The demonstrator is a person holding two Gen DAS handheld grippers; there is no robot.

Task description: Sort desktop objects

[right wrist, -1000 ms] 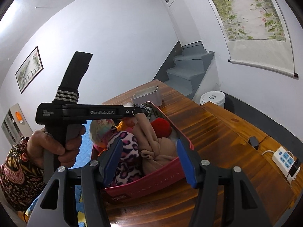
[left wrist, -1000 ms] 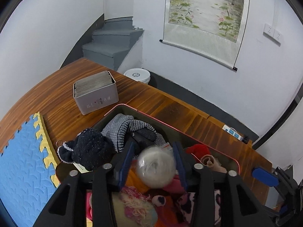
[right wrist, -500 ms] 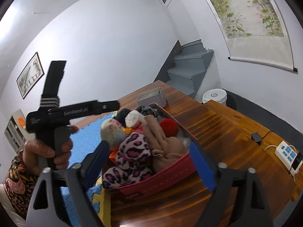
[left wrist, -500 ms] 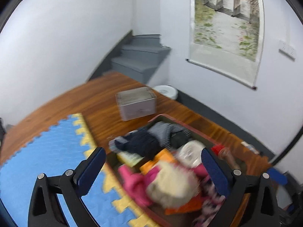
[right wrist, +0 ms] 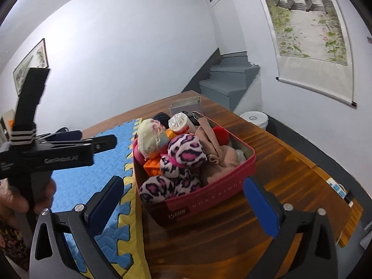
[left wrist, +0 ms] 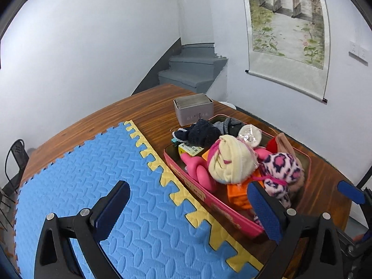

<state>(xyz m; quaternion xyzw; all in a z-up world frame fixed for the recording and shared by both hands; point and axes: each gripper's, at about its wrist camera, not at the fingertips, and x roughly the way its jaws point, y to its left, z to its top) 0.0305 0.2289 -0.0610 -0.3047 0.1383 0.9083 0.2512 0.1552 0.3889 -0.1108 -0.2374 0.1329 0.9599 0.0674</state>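
- Sitting on the wooden table [right wrist: 267, 158], the red bin [right wrist: 209, 200] lies just beside the yellow-edged blue foam mat [left wrist: 97, 174]; its long axis runs away from both cameras toward the grey tin box [left wrist: 194, 112] at its far end.
- Both tools are spread wide with nothing between the pads: the left gripper [left wrist: 188, 211] hangs over the mat's edge, the right gripper [right wrist: 183, 204] frames the bin's near short wall.
- Soft rolled bundles are heaped in the bin: a cream knit roll [left wrist: 229, 162], a fuzzy pink leopard-print bundle [right wrist: 183, 155], a dark navy knit piece [left wrist: 202, 132], a beige cloth [right wrist: 223, 155] and a red fluffy ball [right wrist: 220, 134].
- A clear crinkly wrapped roll [right wrist: 179, 122] and smooth orange plastic [left wrist: 239, 193] sit among them.
- Lower layers are buried; the bin's lettering is too small to read.
- A hand [right wrist: 21, 197] holding the left tool is cut off at the right wrist view's edge.
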